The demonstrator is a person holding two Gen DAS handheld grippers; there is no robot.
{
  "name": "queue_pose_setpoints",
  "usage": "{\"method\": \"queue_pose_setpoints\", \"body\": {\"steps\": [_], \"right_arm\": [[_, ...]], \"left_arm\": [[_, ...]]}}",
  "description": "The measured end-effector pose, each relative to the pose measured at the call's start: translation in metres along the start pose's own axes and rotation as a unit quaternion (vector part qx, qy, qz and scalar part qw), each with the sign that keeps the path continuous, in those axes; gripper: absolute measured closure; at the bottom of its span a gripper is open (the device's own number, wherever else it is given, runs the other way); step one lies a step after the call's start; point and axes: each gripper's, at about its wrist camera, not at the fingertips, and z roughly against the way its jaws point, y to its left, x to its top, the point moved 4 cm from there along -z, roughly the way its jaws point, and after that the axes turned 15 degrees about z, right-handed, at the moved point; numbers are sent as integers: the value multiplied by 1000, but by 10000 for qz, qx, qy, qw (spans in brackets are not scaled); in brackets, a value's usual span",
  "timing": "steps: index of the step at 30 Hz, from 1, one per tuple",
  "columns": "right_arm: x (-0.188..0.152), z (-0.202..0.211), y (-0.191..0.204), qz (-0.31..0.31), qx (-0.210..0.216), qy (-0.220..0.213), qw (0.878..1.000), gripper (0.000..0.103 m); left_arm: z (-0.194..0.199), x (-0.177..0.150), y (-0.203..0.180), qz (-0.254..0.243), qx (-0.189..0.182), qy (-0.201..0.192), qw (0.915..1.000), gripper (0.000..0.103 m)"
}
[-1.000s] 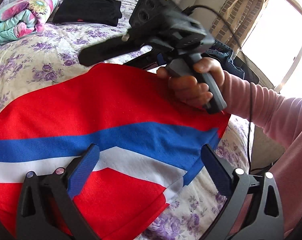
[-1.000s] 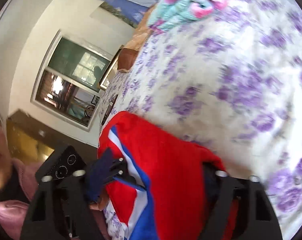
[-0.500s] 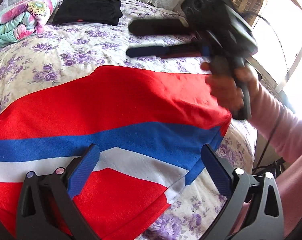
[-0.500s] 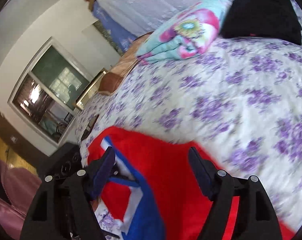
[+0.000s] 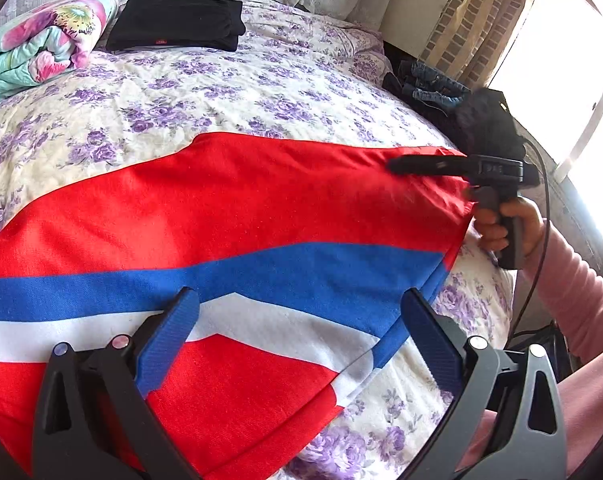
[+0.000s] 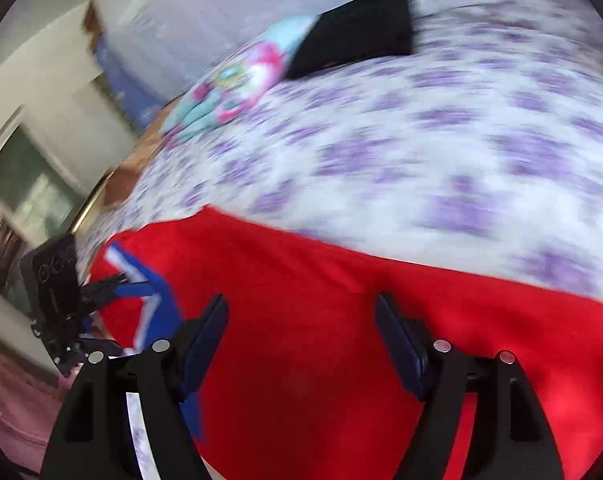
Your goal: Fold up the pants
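Red pants (image 5: 237, 208) with a blue and white stripe lie spread on the flowered bed; they also show in the blurred right wrist view (image 6: 341, 320). My left gripper (image 5: 301, 320) is open and empty, low over the striped part near the front edge. My right gripper (image 6: 301, 328) is open over the red cloth at the pants' right end. In the left wrist view the right gripper (image 5: 433, 164) is seen edge-on, lying along the far right corner of the pants.
A folded black garment (image 5: 177, 20) and a rolled floral blanket (image 5: 41, 44) lie at the bed's far side. Jeans (image 5: 433, 84) are piled by the curtain and window at the right. The bed's front edge (image 5: 473, 320) drops off at the right.
The right gripper has let go of the red cloth and opened. It swung right and came down to the pants' far right corner. The left gripper has not moved.
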Motion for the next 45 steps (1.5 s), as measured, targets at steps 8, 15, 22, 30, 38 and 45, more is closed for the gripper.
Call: {"method": "queue_pose_setpoints", "body": {"steps": [8, 15, 22, 30, 38, 45], "right_arm": [[-36, 68, -42, -655, -1263, -621, 9879, 20], [-24, 31, 72, 621, -1175, -414, 9903, 21], [-70, 18, 90, 1270, -1747, 342, 9758, 14], [-80, 22, 99, 1357, -2084, 710, 9660, 4], [-57, 33, 102, 1090, -2256, 316, 9676, 4], [-47, 15, 68, 555, -2597, 391, 9633, 4]], "left_arm": [[-5, -1, -4, -140, 270, 22, 9995, 4], [-6, -7, -11, -359, 893, -105, 9953, 4], [-2, -29, -16, -766, 1374, -112, 9875, 4], [0, -39, -33, -1091, 1951, -153, 9746, 4], [12, 6, -66, -672, 1815, -988, 9761, 4], [-42, 14, -48, 358, 2375, -800, 9674, 4]]}}
